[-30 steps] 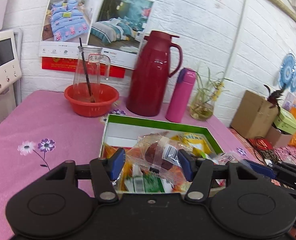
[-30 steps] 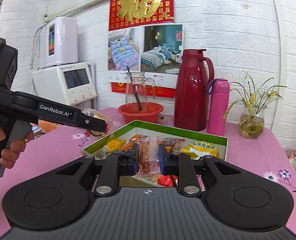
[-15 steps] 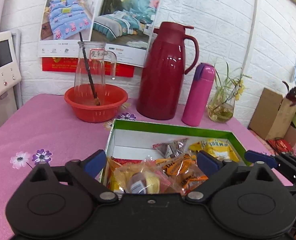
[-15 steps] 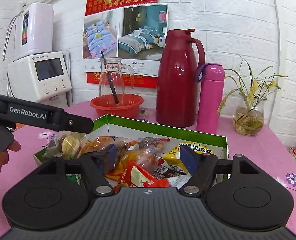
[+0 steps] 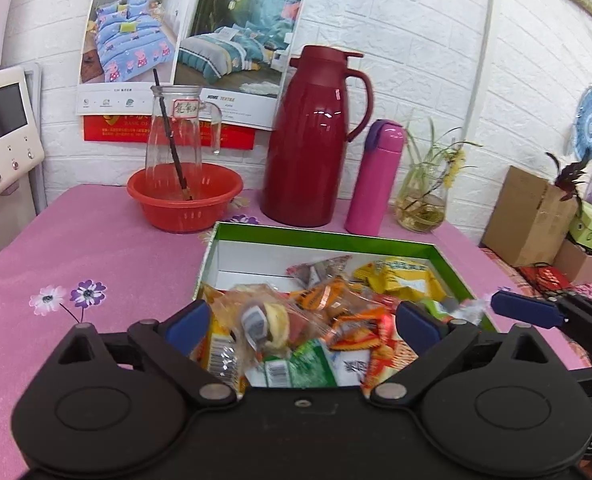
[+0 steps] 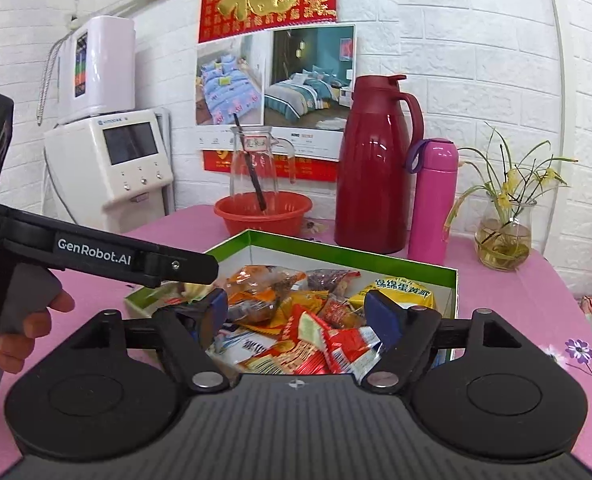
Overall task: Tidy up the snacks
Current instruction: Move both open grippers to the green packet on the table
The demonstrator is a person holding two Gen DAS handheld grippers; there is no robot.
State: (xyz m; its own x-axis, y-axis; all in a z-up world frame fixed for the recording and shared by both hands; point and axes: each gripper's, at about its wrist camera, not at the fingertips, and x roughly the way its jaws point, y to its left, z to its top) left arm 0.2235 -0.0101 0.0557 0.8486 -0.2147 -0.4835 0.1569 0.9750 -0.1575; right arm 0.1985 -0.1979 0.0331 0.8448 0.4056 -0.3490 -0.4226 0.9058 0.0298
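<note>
Hovering over snack box (image 5: 328, 240): both tools wide, unloaded.

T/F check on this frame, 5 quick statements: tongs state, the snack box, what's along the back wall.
1. Both tongs are open with nothing held. True: the left tongs and the right tongs each stand wide apart over the snacks.
2. The green box is empty. False: it holds a pile of snack packets.
3. The pink bottle stands beside the red thermos jug. True.
4. The glass pitcher lies on its side on the tablecloth. False: it stands upright inside the red basin.
5. The plant vase sits inside the box. False: it stands on the table beyond it.
</note>
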